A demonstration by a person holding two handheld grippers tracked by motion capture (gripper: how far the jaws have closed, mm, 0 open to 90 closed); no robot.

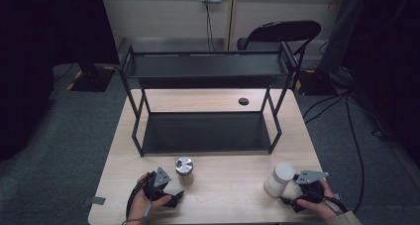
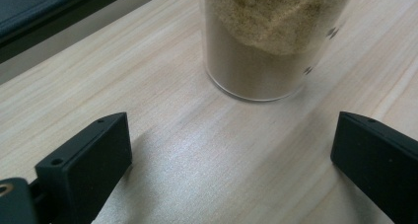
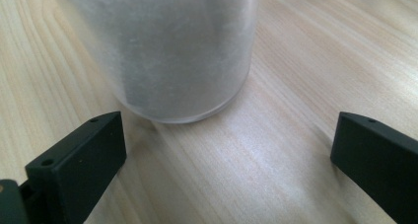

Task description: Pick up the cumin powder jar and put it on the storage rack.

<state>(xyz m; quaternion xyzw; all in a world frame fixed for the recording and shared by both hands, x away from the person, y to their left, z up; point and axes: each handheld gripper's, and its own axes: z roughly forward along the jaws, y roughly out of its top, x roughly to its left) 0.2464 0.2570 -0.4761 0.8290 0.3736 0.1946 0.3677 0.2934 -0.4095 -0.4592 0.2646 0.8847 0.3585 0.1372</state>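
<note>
A clear jar of tan powder with a silver lid stands on the wooden table, front left. In the left gripper view the tan jar is just ahead of my left gripper, whose jaws are wide open and apart from it. From above, the left gripper lies below and left of that jar. A frosted white jar stands front right. My right gripper sits close beside it, and in the right gripper view the white jar stands ahead of the open right gripper, untouched.
A black two-level metal rack stands across the middle of the table, both shelves bare. A round cable hole sits behind it. A black folding chair and cables on the floor lie beyond the table.
</note>
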